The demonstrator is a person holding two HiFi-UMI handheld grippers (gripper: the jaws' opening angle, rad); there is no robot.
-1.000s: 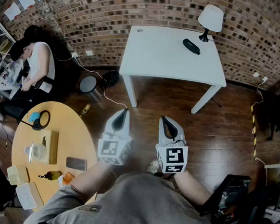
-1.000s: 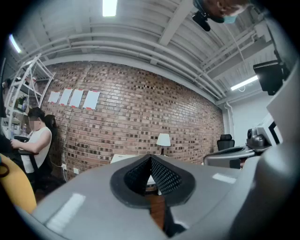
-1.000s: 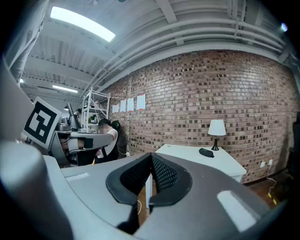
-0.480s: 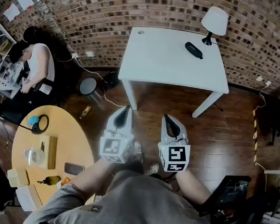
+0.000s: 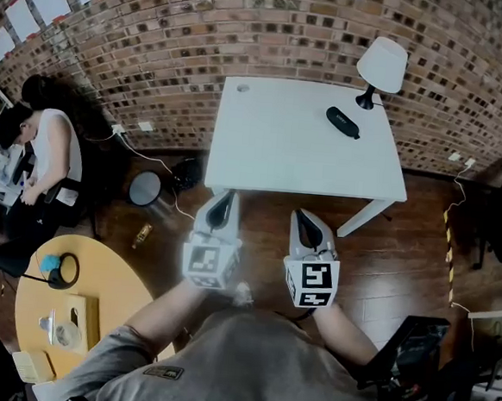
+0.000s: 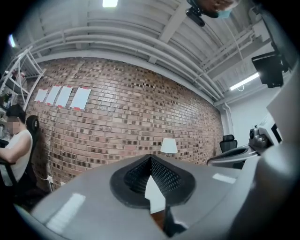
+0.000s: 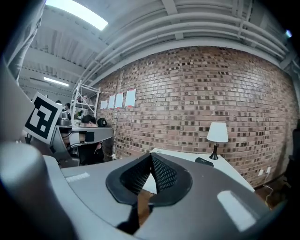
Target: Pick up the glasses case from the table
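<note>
The black glasses case [image 5: 343, 122] lies on the white table [image 5: 281, 146] near its far right corner, beside a white lamp [image 5: 381, 67]. My left gripper [image 5: 224, 200] and right gripper [image 5: 300, 216] are side by side over the wooden floor, just short of the table's front edge and well away from the case. Both are shut with nothing between the pads. In the right gripper view the case [image 7: 204, 161] shows small on the table [image 7: 183, 158] below the lamp [image 7: 217, 133]. The left gripper view shows only the lamp [image 6: 168, 146] above the shut left gripper [image 6: 150, 157].
A brick wall [image 5: 203, 36] stands behind the table. A seated person [image 5: 47, 149] is at the left. A round yellow table [image 5: 96, 300] with small items is at the lower left. Cables [image 5: 162, 180] trail on the floor, and a black chair [image 5: 416, 355] stands at the lower right.
Both grippers have moved forward towards the white table, which now sits lower and nearer in the head view. The yellow table has slid down and left. The jaws stayed shut.
</note>
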